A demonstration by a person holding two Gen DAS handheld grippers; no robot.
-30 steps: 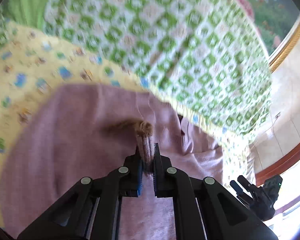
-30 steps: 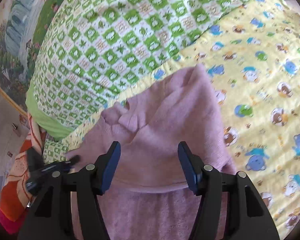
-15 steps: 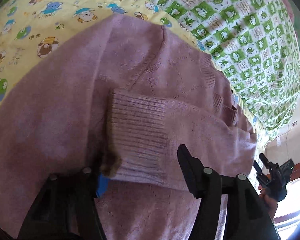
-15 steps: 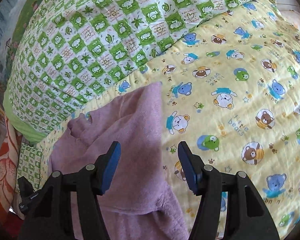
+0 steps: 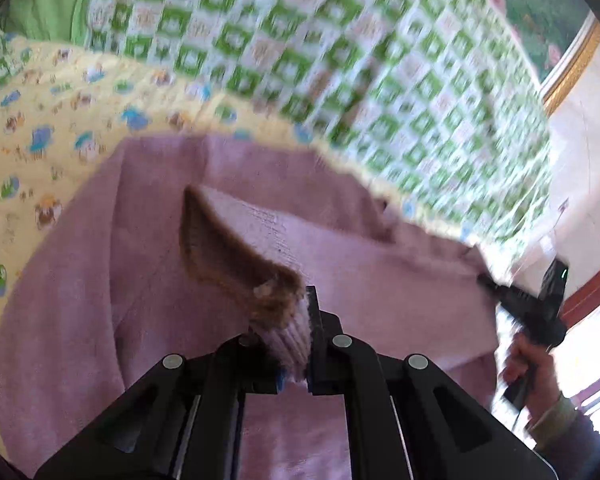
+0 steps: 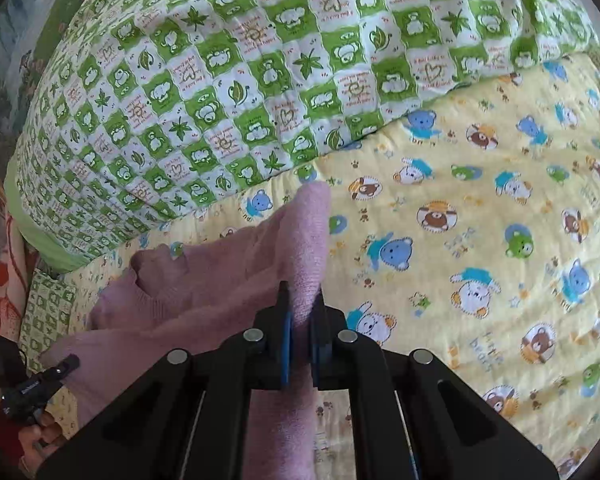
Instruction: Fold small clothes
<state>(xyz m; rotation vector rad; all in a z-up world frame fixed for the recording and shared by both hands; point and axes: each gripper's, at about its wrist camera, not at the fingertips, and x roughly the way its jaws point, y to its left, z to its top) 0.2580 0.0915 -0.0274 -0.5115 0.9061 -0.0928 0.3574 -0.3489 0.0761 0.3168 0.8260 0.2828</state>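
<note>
1. left gripper (image 5: pixel 296 332): jaws nearly closed, clamping the ribbed cuff (image 5: pixel 288 340) of the pink sweater (image 5: pixel 100 300). the cuff's brown inner side is turned outward just beyond the fingertips.
2. right gripper (image 6: pixel 300 320): jaws nearly closed on a raised fold of the same sweater, which stands up between the blue pads (image 6: pixel 286 336) and peaks just beyond them.
3. the sweater body lies on the yellow bear-print sheet (image 6: pixel 480 220), spreading to the left in the right wrist view, neckline toward the far side. the left wrist view is motion-blurred.
4. a green checked quilt (image 6: pixel 220 80) lies at the far side of the sheet, close to the sweater's far edge.
5. judged step: a sleeve or side panel is being carried across the body.
6. next move calls for laying both gripped parts flat on the body with edges aligned, then opening the jaws without dragging the knit.
</note>
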